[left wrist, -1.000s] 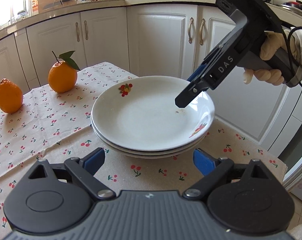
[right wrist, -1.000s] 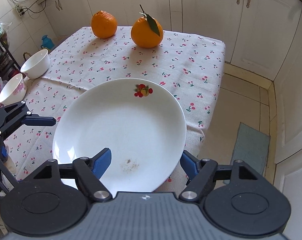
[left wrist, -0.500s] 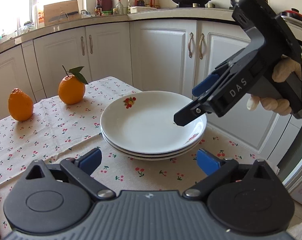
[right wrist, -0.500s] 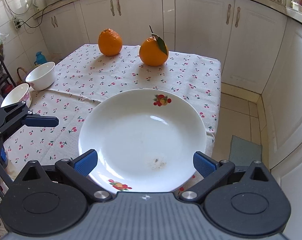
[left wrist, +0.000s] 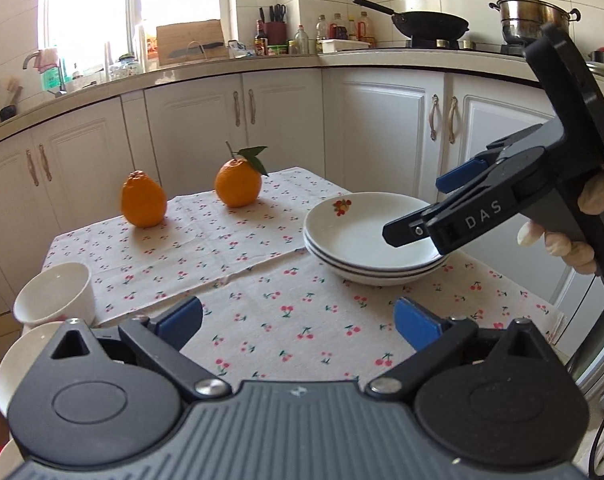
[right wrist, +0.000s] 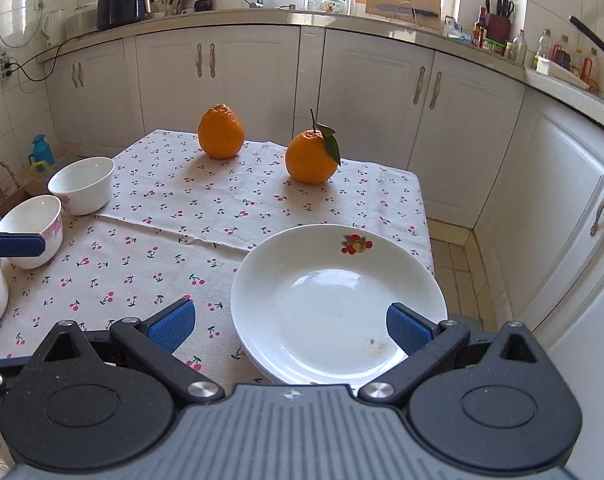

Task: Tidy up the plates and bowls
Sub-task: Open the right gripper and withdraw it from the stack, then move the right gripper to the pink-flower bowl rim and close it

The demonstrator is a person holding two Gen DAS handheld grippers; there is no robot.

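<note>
Three white plates (right wrist: 333,300) sit nested in one stack near the worktop (left wrist: 262,320) edge, apparently to save room. The right tool (right wrist: 290,324) hangs over them, jaws just opened wide and empty; the left tool (left wrist: 298,318) is likewise spread, gripping nothing. The bowls (right wrist: 82,184) wait unstacked at the far side, likely next.

Both tongs drew back from the stack of plates (right wrist: 337,300). The right tongs (right wrist: 290,326) opened wide, leaving the top plate on the stack; the left tongs (left wrist: 298,318) opened slightly further, holding nothing.
</note>
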